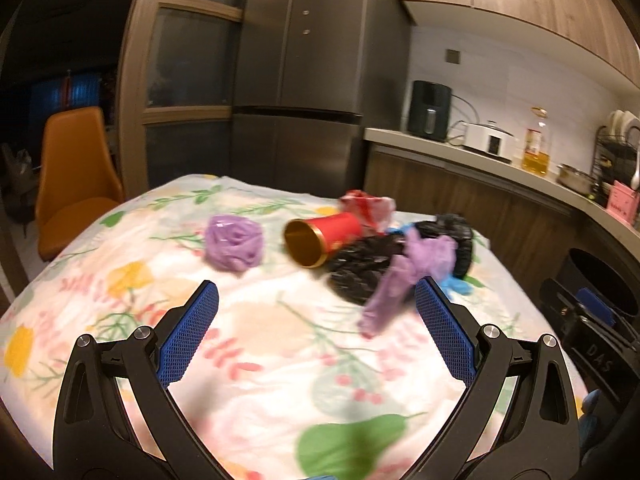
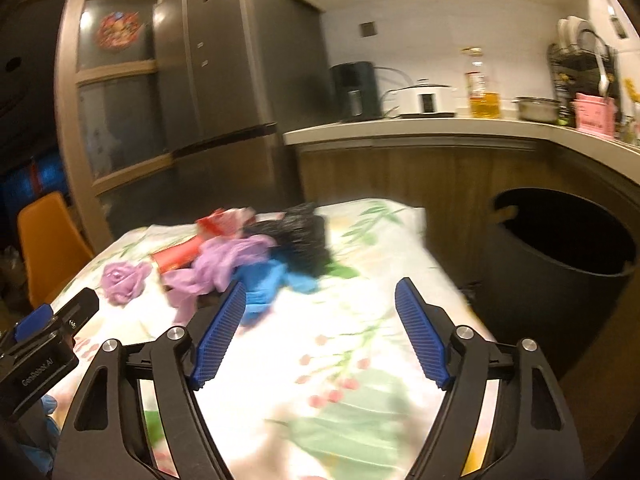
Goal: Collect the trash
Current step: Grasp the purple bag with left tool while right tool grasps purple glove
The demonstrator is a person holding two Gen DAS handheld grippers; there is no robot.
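While both grippers, left gripper [image 1: 316, 300] and right gripper [image 2: 320, 300], hold their fingers apart and empty, I should approach the purple wad [image 1: 234, 246] squarely, clearing the red cup [image 1: 322, 240].

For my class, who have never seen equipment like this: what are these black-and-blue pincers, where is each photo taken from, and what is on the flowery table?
No robot here: a person carries a hand-held gripper in each hand, each with a camera looking along its blue-padded fingers. One photo is from the left gripper, the other from the right gripper. Both are open and hold nothing. On the floral tablecloth lies trash: a crumpled purple bag, a tipped red can with a gold inside, black plastic, a purple glove, a blue glove and red-and-white wrapping. A dark bin stands beside the table.
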